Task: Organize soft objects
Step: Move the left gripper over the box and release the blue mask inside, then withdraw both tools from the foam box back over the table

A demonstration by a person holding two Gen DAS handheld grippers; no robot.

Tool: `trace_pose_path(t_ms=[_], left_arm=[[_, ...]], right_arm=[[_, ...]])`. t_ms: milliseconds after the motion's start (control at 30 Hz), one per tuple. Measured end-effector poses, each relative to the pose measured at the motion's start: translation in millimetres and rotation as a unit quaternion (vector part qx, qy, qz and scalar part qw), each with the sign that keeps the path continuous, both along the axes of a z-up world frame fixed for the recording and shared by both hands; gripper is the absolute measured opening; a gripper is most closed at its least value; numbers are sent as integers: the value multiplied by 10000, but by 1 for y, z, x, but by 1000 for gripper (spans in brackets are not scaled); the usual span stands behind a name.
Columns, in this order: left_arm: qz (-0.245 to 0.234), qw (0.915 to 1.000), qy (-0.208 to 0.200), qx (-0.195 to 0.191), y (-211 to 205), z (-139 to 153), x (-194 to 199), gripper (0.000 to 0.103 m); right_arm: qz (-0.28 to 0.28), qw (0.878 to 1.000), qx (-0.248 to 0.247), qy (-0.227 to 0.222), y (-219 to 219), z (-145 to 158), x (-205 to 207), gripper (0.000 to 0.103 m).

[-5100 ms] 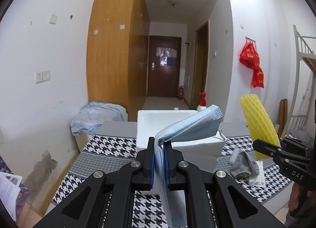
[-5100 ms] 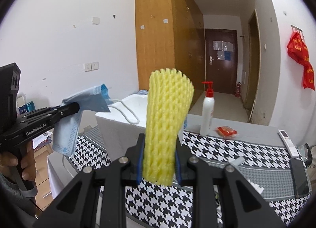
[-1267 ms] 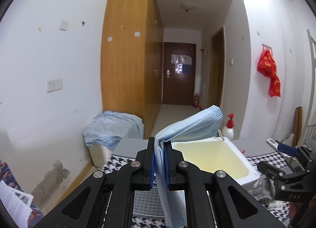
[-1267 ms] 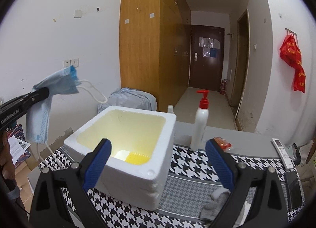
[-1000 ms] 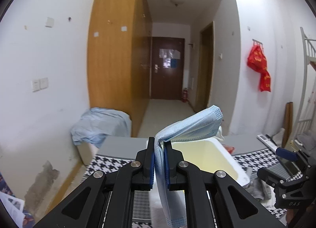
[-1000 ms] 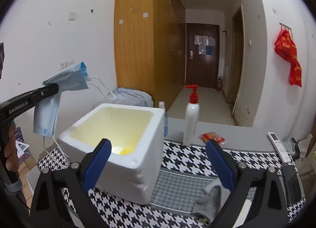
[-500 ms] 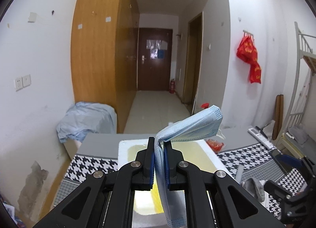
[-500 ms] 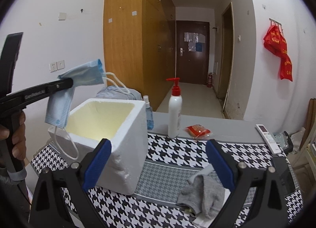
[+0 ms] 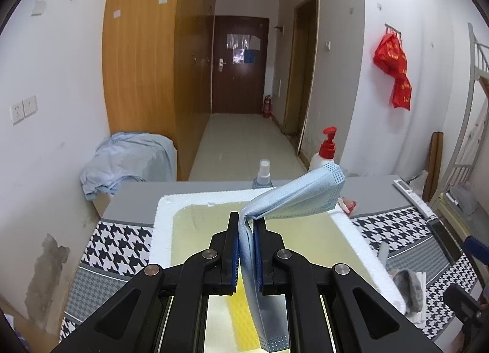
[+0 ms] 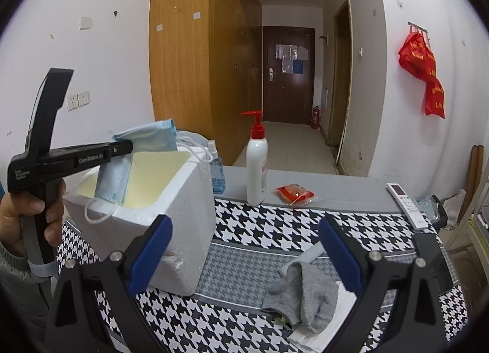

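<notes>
The worktop point(image 10: 253, 261) wears a houndstooth cloth. Left of the right jaws stands a white foam box point(image 10: 171, 231); between them lies a grey sock point(image 10: 305, 295), and beyond stand a pump bottle point(image 10: 256, 163), a red packet point(image 10: 295, 192) and a remote point(image 10: 408, 203).

**Two Wrist Cameras, One Foam Box**

The left wrist camera looks steeply down from close above the white foam box point(image 9: 360, 249), facing the corridor door point(image 9: 241, 63). The right wrist camera sits lower and farther back, right of the box point(image 10: 183, 218), facing the same door point(image 10: 287, 73). Both share box, pump bottle point(image 9: 325, 151) point(image 10: 256, 166) and counter point(image 9: 128, 197) point(image 10: 342, 188).
</notes>
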State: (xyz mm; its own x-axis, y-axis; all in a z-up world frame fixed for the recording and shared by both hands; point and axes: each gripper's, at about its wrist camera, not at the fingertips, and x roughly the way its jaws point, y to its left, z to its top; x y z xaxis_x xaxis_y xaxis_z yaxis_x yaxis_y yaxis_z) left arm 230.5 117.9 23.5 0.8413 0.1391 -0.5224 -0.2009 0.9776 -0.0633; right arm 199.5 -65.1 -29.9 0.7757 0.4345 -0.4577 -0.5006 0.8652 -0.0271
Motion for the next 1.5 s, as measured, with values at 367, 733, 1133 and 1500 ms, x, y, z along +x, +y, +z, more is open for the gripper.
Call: trace_pose_path(t_ms=[367, 733, 1133, 1500], left_arm=[[151, 9999, -27, -16, 2, -3, -4, 81], [76, 9995, -288, 106, -12, 8, -27, 95], [-50, 9986, -527, 37, -32, 22, -66, 96], [-299, 9961, -813, 191, -60, 29, -106, 102]], right_arm=[[-26, 10000, -38, 53, 1, -4, 7, 98], [4, 10000, -11, 22, -2, -1, 2, 98], [-15, 9998, 101, -156, -17, 10, -18, 98], [-34, 9994, 193, -271, -32, 15, -35, 103]])
